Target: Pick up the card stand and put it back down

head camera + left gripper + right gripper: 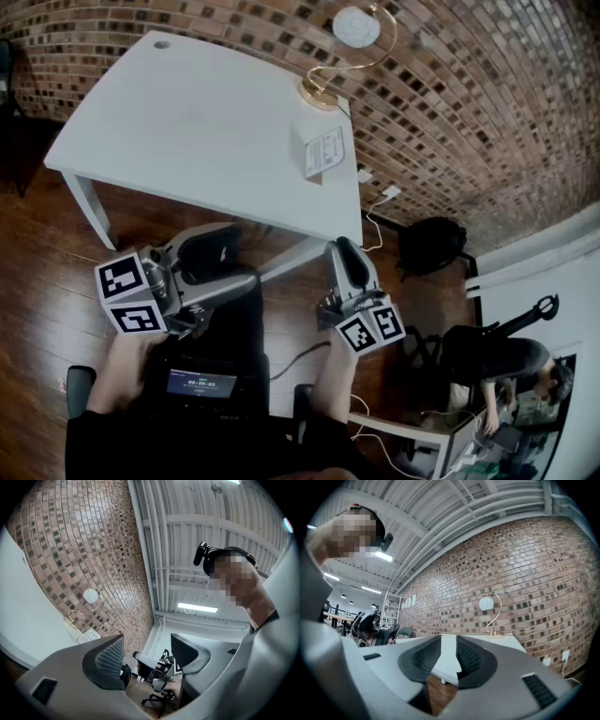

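Observation:
The card stand (324, 154), a small white stand holding a printed card, rests near the right edge of the white table (187, 122). In the left gripper view the card stand (89, 636) is small and far off to the left. My left gripper (212, 251) hangs in front of the table's near edge, over the floor; its jaws stand wide apart with nothing between them (147, 654). Also short of the table, below the stand's corner, is my right gripper (343, 251). Its jaws keep a narrow gap, and only the table shows through it (448, 656).
A gold curved lamp (330, 75) with a round white disc stands behind the card stand by the brick wall (469, 103). A white cable and plug (382, 199) and a black bag (431, 246) lie on the wooden floor to the right. A seated person (506, 361) is at the lower right.

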`<state>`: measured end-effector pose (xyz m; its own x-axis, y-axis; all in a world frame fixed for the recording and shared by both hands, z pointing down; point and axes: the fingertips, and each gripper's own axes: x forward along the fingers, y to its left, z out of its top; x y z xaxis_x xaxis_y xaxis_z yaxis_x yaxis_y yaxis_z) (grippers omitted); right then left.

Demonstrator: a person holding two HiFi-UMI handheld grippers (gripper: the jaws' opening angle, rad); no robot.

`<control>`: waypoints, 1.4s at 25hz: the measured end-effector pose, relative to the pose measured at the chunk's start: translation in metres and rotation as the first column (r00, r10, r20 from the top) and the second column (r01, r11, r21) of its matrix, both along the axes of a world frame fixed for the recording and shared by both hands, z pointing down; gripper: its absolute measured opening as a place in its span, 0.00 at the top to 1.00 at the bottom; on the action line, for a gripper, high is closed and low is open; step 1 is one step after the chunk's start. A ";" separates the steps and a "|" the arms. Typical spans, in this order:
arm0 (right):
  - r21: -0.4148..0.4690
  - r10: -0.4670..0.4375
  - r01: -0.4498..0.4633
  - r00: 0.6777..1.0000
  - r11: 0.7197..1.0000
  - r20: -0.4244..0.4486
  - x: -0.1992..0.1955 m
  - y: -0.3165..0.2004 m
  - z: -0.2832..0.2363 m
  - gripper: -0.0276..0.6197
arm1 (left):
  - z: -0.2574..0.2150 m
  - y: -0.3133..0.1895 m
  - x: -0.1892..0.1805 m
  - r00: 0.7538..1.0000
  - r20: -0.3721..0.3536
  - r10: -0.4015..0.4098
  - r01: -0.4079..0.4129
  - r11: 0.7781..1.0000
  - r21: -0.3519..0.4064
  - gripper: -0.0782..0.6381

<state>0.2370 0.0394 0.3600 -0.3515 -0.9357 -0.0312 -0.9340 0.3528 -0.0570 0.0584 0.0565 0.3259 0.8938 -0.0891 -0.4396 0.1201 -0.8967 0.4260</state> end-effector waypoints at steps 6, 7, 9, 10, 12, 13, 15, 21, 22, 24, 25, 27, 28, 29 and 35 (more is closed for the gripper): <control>-0.042 0.054 -0.055 0.998 0.998 -0.026 0.022 -0.043 0.010 0.76 | -0.005 -0.030 0.004 1.000 0.001 -0.006 0.006 1.000 -0.003 0.47; -0.054 0.066 -0.067 0.997 0.996 -0.031 0.026 -0.053 0.014 0.75 | -0.005 -0.036 0.005 1.000 0.000 -0.009 0.009 1.000 -0.003 0.47; -0.084 0.088 -0.091 0.995 0.992 -0.038 0.035 -0.070 0.025 0.74 | -0.003 -0.047 0.006 1.000 0.000 -0.009 0.009 1.000 -0.007 0.47; -0.101 0.096 -0.100 0.995 0.990 -0.039 0.039 -0.078 0.031 0.74 | -0.002 -0.051 0.007 1.000 0.001 -0.006 0.006 1.000 -0.011 0.47; -0.126 0.107 -0.112 0.993 0.986 -0.040 0.046 -0.092 0.039 0.73 | 0.000 -0.057 0.010 1.000 -0.002 -0.003 0.003 1.000 -0.021 0.47; -0.135 0.112 -0.117 0.993 0.984 -0.042 0.048 -0.098 0.042 0.73 | 0.000 -0.059 0.010 1.000 -0.003 -0.004 0.004 1.000 -0.025 0.47; -0.149 0.120 -0.126 0.992 0.981 -0.049 0.051 -0.108 0.047 0.73 | 0.002 -0.064 0.009 1.000 -0.004 -0.008 0.008 0.999 -0.033 0.47; -0.174 0.147 -0.159 0.986 0.972 -0.079 0.060 -0.128 0.057 0.72 | 0.004 -0.075 0.011 1.000 -0.012 -0.015 0.015 0.999 -0.037 0.47; -0.177 0.151 -0.164 0.985 0.970 -0.086 0.062 -0.132 0.058 0.72 | 0.004 -0.077 0.012 1.000 -0.012 -0.014 0.014 0.999 -0.035 0.47; -0.180 0.159 -0.175 0.983 0.968 -0.095 0.067 -0.138 0.059 0.72 | 0.004 -0.079 0.017 1.000 -0.008 -0.009 0.009 1.000 -0.029 0.47; -0.181 0.163 -0.179 0.982 0.967 -0.098 0.069 -0.141 0.060 0.71 | 0.004 -0.079 0.019 1.000 -0.006 -0.007 0.007 1.000 -0.027 0.47; -0.185 0.169 -0.185 0.981 0.965 -0.101 0.073 -0.147 0.062 0.71 | 0.003 -0.079 0.021 1.000 -0.003 -0.006 0.005 1.000 -0.025 0.47; -0.188 0.170 -0.187 0.980 0.964 -0.098 0.074 -0.149 0.063 0.71 | 0.002 -0.080 0.022 1.000 -0.001 -0.006 0.006 1.000 -0.024 0.46; -0.191 0.173 -0.188 0.980 0.963 -0.095 0.075 -0.152 0.063 0.71 | 0.002 -0.081 0.022 1.000 0.001 -0.006 0.006 1.000 -0.024 0.47; -0.223 0.176 -0.197 0.978 0.955 -0.113 0.078 -0.172 0.070 0.71 | 0.003 -0.090 0.020 1.000 -0.007 -0.019 0.019 0.999 -0.030 0.46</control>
